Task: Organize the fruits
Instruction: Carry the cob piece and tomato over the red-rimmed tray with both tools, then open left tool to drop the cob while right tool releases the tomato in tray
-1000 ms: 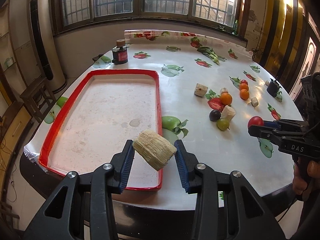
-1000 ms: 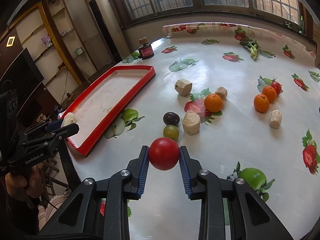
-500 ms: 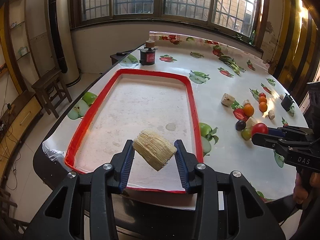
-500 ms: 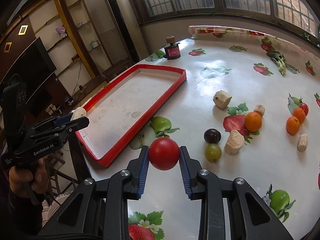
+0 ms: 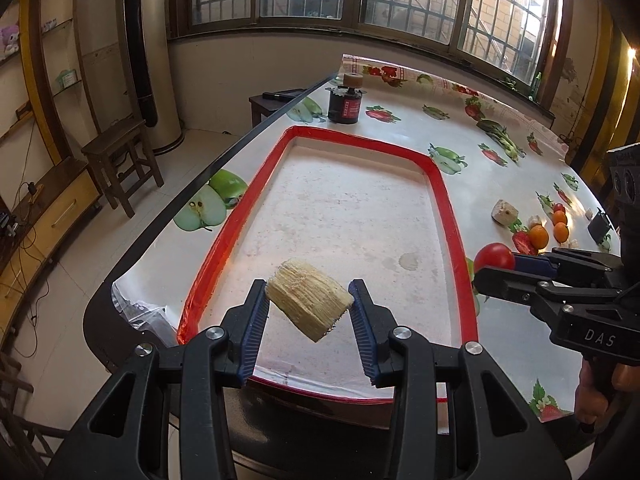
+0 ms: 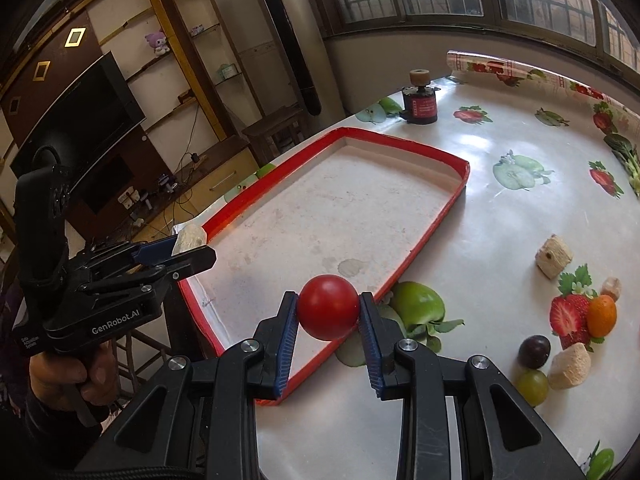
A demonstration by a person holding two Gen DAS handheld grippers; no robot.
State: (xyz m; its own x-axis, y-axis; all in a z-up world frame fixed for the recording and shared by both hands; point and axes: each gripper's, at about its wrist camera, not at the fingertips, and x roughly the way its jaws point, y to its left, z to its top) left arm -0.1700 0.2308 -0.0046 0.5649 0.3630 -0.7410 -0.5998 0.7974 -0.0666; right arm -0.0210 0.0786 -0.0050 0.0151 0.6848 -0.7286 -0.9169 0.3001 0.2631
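Red tray [image 5: 448, 204] bare, nothing placed; left gripper [image 5: 310, 312] clamping pale cob chunk [image 5: 308, 305] over near end; right gripper [image 6: 328, 314] clamping red tomato [image 6: 328, 306] above rim; oranges [image 5: 538, 237], grapes [image 6: 534, 346], chunks [image 6: 554, 257] on table, unsorted

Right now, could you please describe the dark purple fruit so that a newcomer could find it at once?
Start at the red tray and look right, to the loose cluster on the tablecloth. The dark purple fruit sits just above a green grape; it is the only near-black, round piece there.
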